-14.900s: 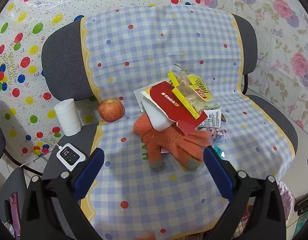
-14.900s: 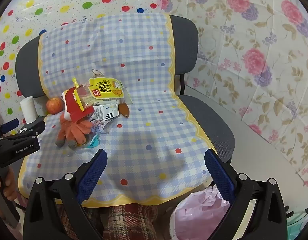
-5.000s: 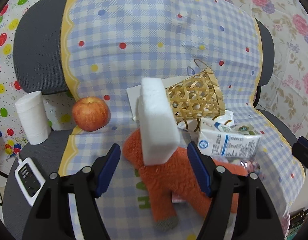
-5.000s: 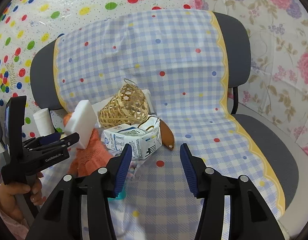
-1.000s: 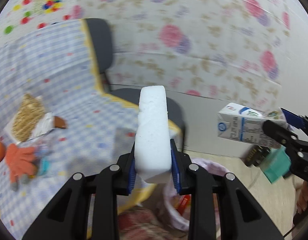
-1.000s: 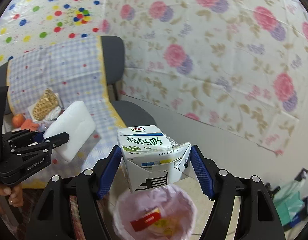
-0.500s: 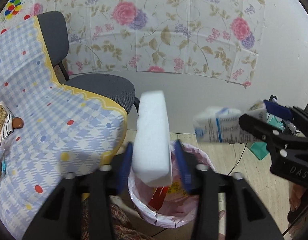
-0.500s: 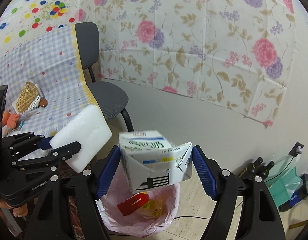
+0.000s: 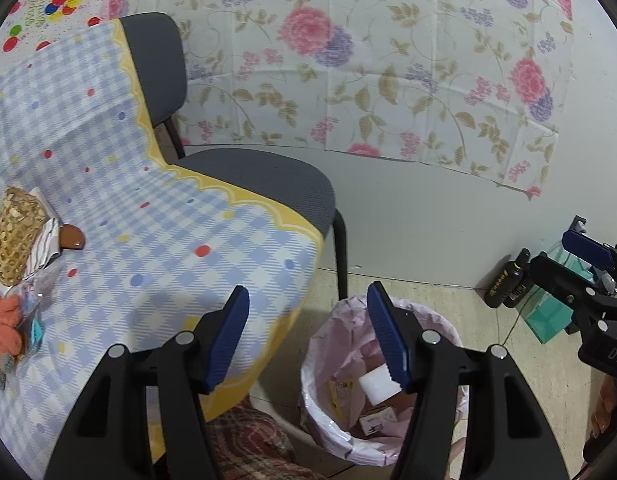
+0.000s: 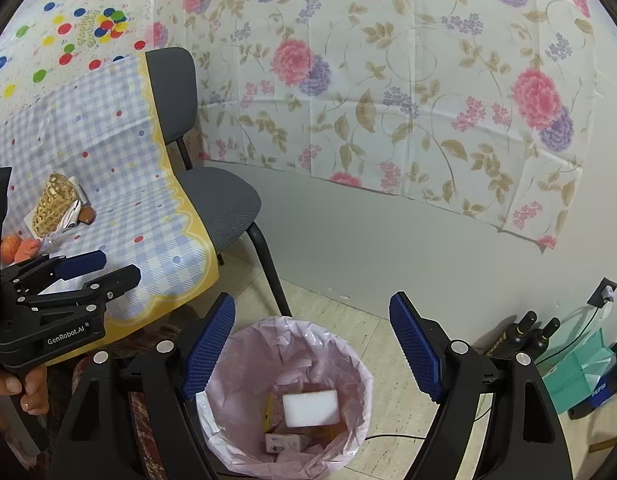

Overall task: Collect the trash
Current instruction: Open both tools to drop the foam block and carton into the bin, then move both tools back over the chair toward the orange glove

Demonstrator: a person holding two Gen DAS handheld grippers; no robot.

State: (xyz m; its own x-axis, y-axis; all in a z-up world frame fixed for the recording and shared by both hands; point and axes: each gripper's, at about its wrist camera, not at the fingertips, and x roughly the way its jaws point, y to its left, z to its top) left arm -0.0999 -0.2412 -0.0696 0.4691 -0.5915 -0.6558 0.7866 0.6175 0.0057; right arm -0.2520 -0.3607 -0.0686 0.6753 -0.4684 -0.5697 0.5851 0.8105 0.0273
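The bin with a pink liner [image 10: 348, 354] stands on the floor below both grippers. The white foam block [image 10: 311, 408] lies inside it, and the milk carton [image 10: 284, 442] lies under the block on other wrappers. My right gripper [image 10: 312, 304] hangs above the bin, its jaws opening with nothing between them. My left gripper [image 9: 306, 304] hovers over the bin's [image 9: 320, 344] left rim, its jaws also opening and empty. In the left wrist view the foam block [image 9: 378, 386] shows in the bin. Each view shows the other gripper: the left gripper [image 10: 116, 266] and the right gripper [image 9: 564, 260].
The chair with the checked cloth [image 9: 156, 248] still holds a wicker basket [image 9: 16, 236], an orange glove [image 9: 4, 328] and small wrappers. Dark bottles [image 10: 524, 336] and a teal bag [image 10: 576, 368] stand by the wall on the right. A plaid trouser leg [image 9: 248, 444] is beside the bin.
Both grippers have opened. The foam block left the left gripper and the milk carton left the right one; both now lie in the bin. Both hands sank a little.
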